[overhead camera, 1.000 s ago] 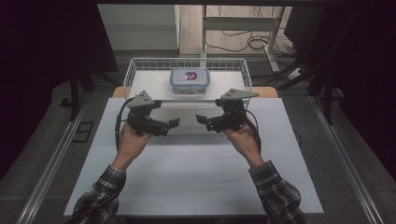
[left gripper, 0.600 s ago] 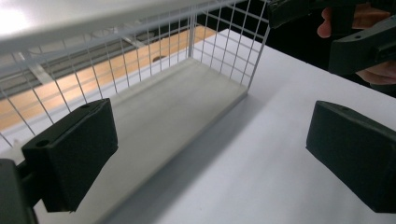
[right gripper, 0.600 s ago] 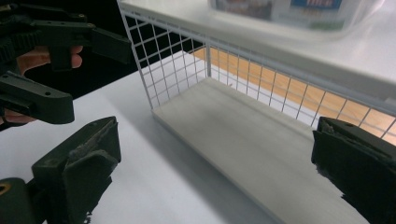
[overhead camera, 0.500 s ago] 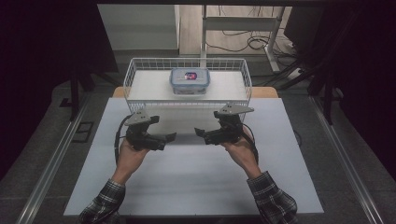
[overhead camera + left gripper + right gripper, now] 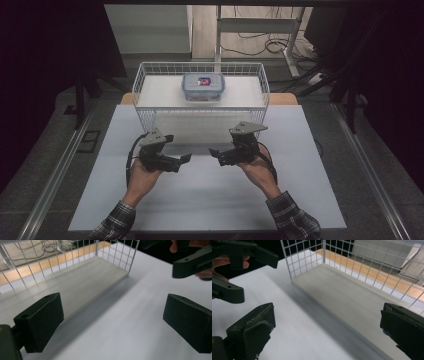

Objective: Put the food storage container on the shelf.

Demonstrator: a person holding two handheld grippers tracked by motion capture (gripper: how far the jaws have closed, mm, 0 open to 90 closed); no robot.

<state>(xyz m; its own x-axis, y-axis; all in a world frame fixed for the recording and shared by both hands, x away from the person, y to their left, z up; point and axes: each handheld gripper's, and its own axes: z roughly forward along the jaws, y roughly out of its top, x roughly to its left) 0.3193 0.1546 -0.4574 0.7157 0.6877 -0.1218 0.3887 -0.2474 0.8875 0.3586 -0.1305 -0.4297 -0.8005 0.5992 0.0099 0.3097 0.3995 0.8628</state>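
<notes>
A: Left tool (image 5: 184, 159), right tool (image 5: 215, 152): status?

B: Both over the white worktop (image 5: 210, 200), tips facing each other, a small gap between. Each has its jaws spread wide, nothing between them.

A: Nearest thing?

B: White wire basket (image 5: 201, 111), at 12 o'clock from both tools, just beyond them, not touching. In both gripper views its near wall and pale floor lie close ahead.

A: Contents?

B: A clear lidded container (image 5: 203, 86) at the basket's far side, well apart from both tools.
</notes>
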